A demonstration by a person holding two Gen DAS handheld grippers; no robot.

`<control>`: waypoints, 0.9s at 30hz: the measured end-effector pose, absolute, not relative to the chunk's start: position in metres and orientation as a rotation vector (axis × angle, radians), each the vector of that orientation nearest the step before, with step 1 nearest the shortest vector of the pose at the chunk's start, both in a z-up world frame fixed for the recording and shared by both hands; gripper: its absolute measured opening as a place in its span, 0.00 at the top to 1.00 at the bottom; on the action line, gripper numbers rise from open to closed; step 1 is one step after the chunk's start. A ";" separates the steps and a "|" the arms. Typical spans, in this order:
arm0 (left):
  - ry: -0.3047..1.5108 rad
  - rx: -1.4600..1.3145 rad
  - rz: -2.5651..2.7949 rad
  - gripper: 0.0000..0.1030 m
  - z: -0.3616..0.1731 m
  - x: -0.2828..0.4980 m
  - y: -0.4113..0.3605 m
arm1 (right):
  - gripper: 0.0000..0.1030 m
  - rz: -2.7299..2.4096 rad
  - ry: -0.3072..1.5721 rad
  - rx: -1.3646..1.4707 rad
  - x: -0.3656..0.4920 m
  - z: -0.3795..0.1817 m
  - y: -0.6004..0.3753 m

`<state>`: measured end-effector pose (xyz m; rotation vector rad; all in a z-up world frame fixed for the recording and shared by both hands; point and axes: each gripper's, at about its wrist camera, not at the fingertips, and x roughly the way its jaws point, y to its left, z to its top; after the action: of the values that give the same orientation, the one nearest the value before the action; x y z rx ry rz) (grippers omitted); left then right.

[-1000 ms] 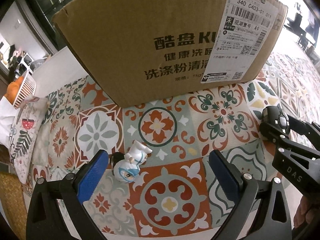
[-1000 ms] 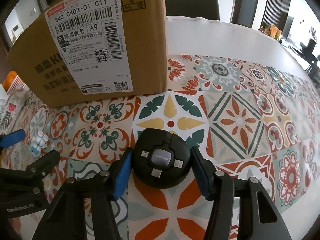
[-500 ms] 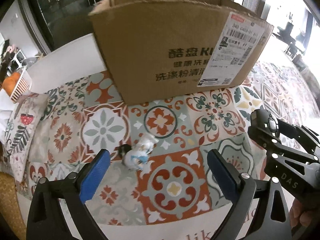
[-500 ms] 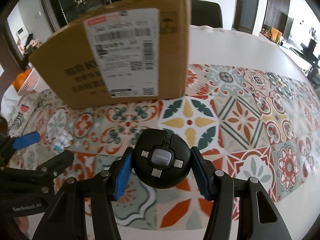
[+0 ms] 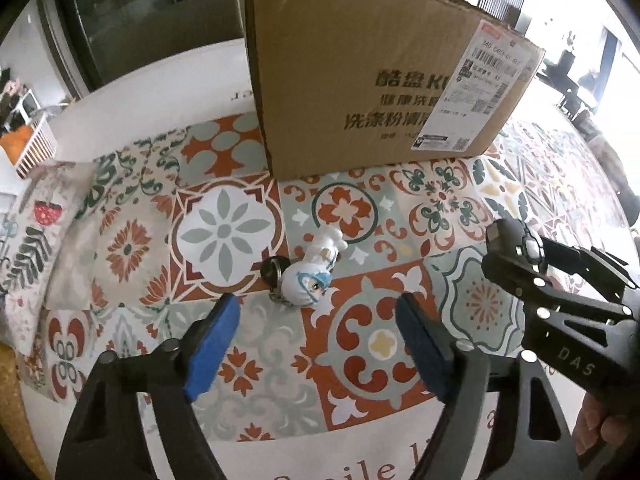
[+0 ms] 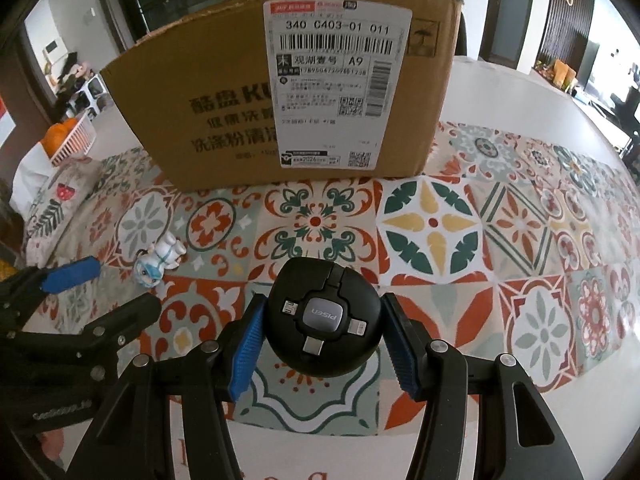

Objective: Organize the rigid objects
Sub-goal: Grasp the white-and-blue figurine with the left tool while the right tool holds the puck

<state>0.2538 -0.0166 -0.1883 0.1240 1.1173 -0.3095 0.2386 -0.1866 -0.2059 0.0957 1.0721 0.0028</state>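
Observation:
My right gripper (image 6: 323,322) is shut on a round black cable-adapter puck (image 6: 324,318) marked PISEN and holds it above the patterned mat; it also shows in the left wrist view (image 5: 516,246). A small white figurine with blue hair and a key ring (image 5: 312,274) lies on its side on the mat, just ahead of my left gripper (image 5: 316,332), which is open and empty. The figurine also shows in the right wrist view (image 6: 156,262). A tall cardboard box (image 5: 380,92) with a shipping label stands behind, also in the right wrist view (image 6: 280,92).
A tiled-pattern mat (image 6: 432,224) covers a white table (image 6: 500,96). A floral cloth (image 5: 36,232) lies at the left edge. A white basket with orange contents (image 5: 28,148) stands far left. A dark chair (image 5: 160,40) is behind the table.
Both grippers have pulled back and risen, so the box looks farther away. The right gripper still holds the puck and has turned toward the box. The figurine has not moved.

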 end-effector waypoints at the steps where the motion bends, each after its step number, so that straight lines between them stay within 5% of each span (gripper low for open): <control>1: 1.123 0.123 -0.317 0.26 -0.190 0.255 -0.015 | 0.45 0.000 1.070 0.096 0.240 -0.207 -0.185; 9: 1.148 0.126 -0.362 0.48 -0.199 0.272 -0.014 | 0.45 0.007 1.057 0.098 0.248 -0.209 -0.173; 22: 1.159 0.144 -0.349 0.51 -0.219 0.296 -0.020 | 0.45 0.010 1.075 0.127 0.258 -0.218 -0.171; 27: 1.137 0.143 -0.337 0.64 -0.223 0.300 -0.023 | 0.45 0.004 1.080 0.135 0.259 -0.220 -0.172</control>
<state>0.3004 -0.0232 -0.2229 0.1426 1.1371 -0.3369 0.2592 -0.1716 -0.2195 0.1353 1.0798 0.0043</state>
